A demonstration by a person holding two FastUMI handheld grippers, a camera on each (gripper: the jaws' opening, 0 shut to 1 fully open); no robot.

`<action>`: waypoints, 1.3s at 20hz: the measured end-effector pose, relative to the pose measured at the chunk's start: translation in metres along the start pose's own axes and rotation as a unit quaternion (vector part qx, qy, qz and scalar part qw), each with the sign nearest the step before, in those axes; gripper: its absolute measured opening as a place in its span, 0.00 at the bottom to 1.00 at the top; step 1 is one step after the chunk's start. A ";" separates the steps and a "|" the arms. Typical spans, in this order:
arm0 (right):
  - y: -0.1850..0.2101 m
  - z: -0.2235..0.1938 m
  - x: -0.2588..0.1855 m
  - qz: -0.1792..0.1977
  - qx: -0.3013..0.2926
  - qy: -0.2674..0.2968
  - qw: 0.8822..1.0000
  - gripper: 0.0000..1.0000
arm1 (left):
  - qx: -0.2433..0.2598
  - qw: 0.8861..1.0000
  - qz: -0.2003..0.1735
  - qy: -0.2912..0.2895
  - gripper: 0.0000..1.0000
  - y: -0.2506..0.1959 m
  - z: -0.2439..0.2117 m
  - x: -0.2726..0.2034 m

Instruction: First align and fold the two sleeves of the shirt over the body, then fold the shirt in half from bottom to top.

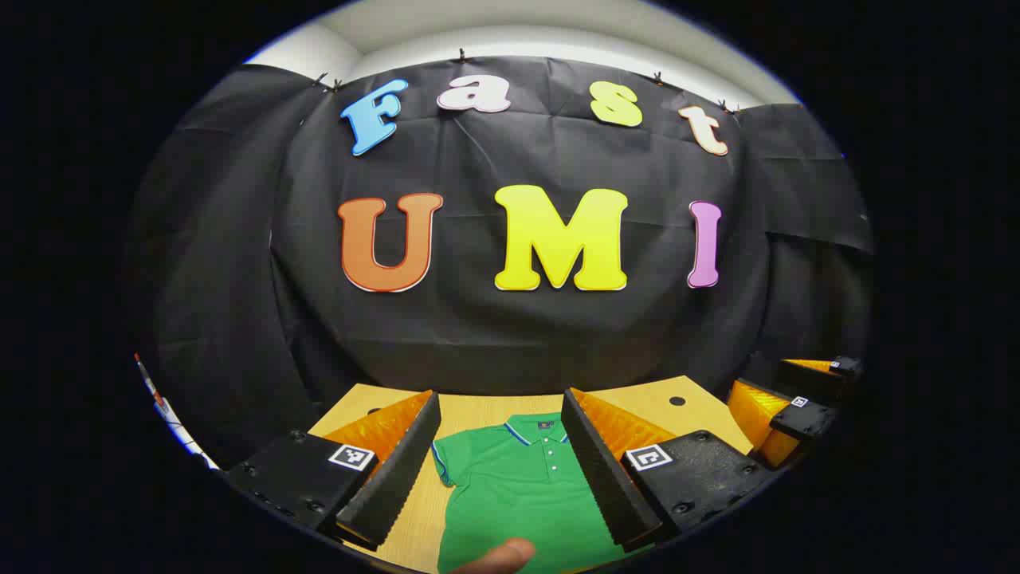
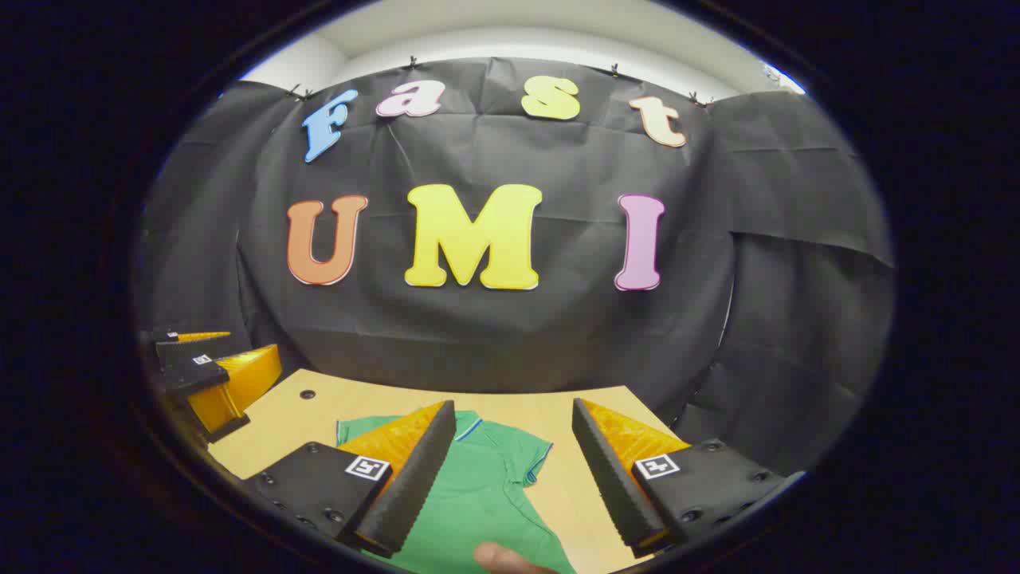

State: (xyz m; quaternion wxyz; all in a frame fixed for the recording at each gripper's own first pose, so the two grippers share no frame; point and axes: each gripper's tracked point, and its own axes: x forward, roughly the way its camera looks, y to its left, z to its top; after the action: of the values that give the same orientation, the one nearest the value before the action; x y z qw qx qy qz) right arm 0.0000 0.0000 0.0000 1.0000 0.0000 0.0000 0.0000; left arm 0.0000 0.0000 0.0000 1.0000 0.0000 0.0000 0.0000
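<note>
Green shirt point(image 1: 518, 486) lies flat on the bench point(image 1: 478, 406), seemingly unfolded; both grippers point(image 1: 500, 462) point(image 2: 514, 470) hover above, fingers wide.

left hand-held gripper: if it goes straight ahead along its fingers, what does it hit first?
Probably the green shirt, lying flat on the table. The left hand-held gripper, open, frames its collar and chest. If it runs level, it would pass over, and depth is unclear.

Staged demo booth, not a home: creased black cloth backdrop point(image 1: 518, 335) clipped up under a white ceiling point(image 1: 510, 32), light wooden table point(image 2: 510, 410) pushed against it.
</note>
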 end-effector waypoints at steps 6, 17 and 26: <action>-0.008 0.023 0.005 0.001 -0.001 -0.027 1.000 0.95 | 0.005 1.000 -0.010 -0.006 0.89 -0.017 0.005 0.003; -0.006 0.036 0.002 0.029 -0.012 -0.048 0.998 0.95 | 0.000 1.000 0.005 -0.026 0.98 -0.025 0.017 0.001; 0.007 0.030 0.002 0.050 -0.015 -0.039 0.998 0.95 | -0.004 1.000 0.019 -0.017 0.98 -0.015 0.009 -0.006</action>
State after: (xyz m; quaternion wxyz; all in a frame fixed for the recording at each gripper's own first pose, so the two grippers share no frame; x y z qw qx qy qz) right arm 0.0017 0.0070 0.0297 0.9979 -0.0155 -0.0394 0.0499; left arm -0.0056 -0.0152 0.0093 0.9997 -0.0044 -0.0172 0.0191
